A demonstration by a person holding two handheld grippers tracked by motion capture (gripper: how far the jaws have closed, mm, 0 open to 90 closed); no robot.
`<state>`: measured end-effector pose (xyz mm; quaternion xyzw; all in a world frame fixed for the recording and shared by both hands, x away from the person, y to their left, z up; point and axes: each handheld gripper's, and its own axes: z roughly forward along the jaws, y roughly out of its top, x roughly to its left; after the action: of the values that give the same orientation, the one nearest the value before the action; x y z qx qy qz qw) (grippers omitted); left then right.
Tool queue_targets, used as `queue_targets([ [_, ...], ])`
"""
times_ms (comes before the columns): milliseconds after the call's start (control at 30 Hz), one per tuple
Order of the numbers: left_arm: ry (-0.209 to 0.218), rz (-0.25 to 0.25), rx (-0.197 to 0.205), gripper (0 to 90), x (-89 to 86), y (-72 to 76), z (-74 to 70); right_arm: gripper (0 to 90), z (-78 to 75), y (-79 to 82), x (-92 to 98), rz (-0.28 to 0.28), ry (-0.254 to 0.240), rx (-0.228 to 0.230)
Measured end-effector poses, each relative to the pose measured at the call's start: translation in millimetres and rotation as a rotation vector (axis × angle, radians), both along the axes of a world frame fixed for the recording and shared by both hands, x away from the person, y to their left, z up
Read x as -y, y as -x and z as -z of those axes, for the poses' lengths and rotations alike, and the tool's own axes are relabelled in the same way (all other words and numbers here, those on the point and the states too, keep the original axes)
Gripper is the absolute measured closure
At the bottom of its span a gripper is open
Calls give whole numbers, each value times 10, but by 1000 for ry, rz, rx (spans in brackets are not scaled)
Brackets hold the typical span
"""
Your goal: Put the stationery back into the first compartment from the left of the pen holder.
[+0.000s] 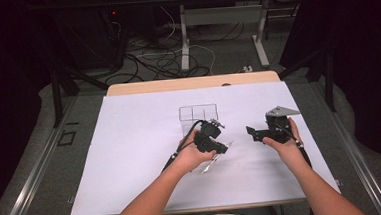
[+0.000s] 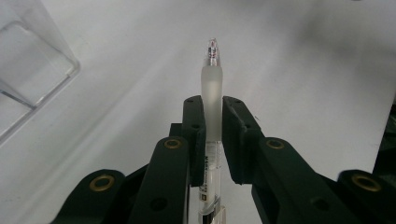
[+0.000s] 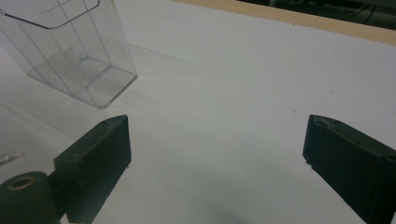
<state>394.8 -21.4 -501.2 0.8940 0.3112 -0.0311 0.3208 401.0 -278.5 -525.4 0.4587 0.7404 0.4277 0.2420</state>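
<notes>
Forearms enter the high view at 6 o'clock, cut off by the frame edge. White sheet (image 1: 131, 156) covers most of the table (image 1: 192, 82); only a wood strip shows at 12 o'clock. Clear divided holder (image 1: 198, 112) stands upright near centre; it's cut off at 10 o'clock in both gripper views, and I can't count its compartments reliably. Left gripper (image 1: 221, 146) sits just 6 o'clock of the holder, jaws clamped on a clear pen (image 2: 211, 93), tip pointing away from the camera. Pen's lower barrel is hidden between the jaws; small barcode label and print there, unreadable. Right gripper (image 1: 250, 132) at 3 o'clock of left, jaws spread wide, nothing between, above bare sheet.
</notes>
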Motion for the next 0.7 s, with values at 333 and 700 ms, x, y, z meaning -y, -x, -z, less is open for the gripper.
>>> queue_targets([
  [333,47,-43,67,804,-146,-53,-113,74,1,0,5,2,0,0],
  [700,146,-113,131,804,-319,-115,-299,77,6,0,-4,2,-4,-3],
])
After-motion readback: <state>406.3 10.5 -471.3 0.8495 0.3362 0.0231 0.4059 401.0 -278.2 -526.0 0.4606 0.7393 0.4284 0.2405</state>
